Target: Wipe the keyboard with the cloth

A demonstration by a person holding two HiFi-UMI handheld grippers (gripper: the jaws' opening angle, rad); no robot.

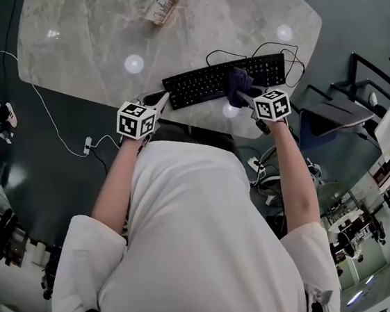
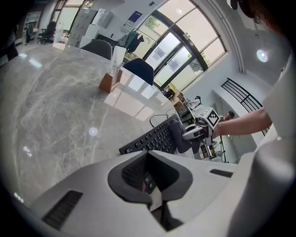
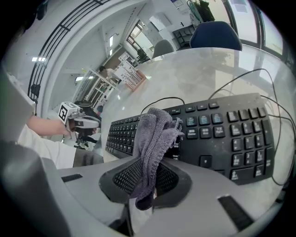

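Note:
A black keyboard [image 1: 208,82] lies near the table's front edge; it also shows in the right gripper view [image 3: 222,134] and the left gripper view [image 2: 155,139]. A dark purple-grey cloth [image 1: 237,84] rests bunched on the keyboard's right-centre keys. My right gripper [image 1: 246,98] is shut on the cloth [image 3: 155,134], whose lower end is pinched between the black pads at my right gripper [image 3: 147,178]. My left gripper [image 1: 160,104] sits just off the keyboard's left front corner. Its jaws [image 2: 149,172] look closed with nothing held.
The marble table [image 1: 91,45] carries a small packet [image 1: 161,9] far back, seen as a brown box [image 2: 111,79] in the left gripper view. The keyboard's black cable [image 1: 267,48] loops behind it. A blue chair [image 1: 327,117] stands right; a white cord [image 1: 51,123] crosses the floor left.

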